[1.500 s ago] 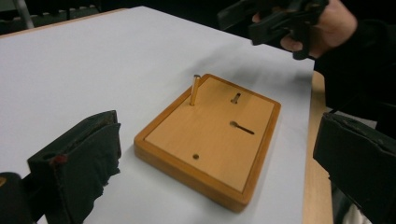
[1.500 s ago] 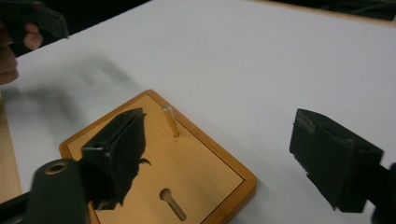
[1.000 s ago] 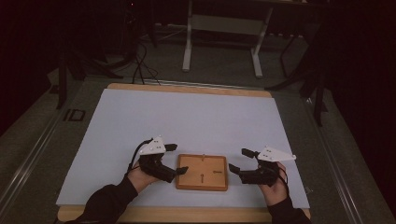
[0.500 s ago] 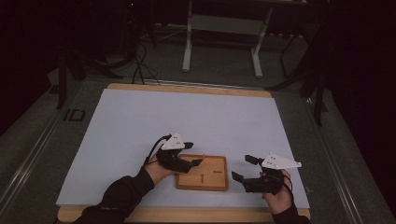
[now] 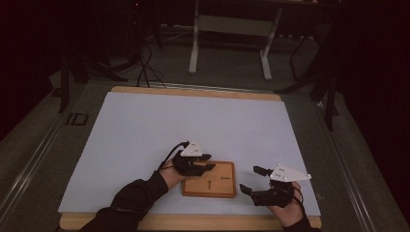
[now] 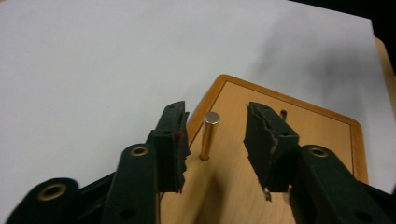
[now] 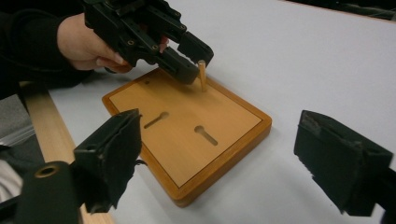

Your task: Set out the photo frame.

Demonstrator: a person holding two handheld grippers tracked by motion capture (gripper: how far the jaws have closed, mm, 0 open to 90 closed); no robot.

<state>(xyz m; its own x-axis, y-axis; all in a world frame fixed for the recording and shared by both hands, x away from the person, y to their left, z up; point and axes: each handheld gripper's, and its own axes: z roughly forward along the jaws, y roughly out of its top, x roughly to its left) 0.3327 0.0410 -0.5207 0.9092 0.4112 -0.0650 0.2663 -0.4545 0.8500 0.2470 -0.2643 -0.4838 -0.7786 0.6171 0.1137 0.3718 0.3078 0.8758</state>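
Jaws of the left gripper (image 6: 212, 140) stand released around the upright brass pin (image 6: 208, 136) on the wooden board (image 7: 187, 140); next comes clenching it. Right gripper (image 7: 219, 163), released, waits beside the board.

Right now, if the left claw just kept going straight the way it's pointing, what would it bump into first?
Probably the little brass peg standing upright on the wooden board. It sits between the left claw's open jaws, a bit nearer one side, apparently not touching yet, though depth is hard to judge.
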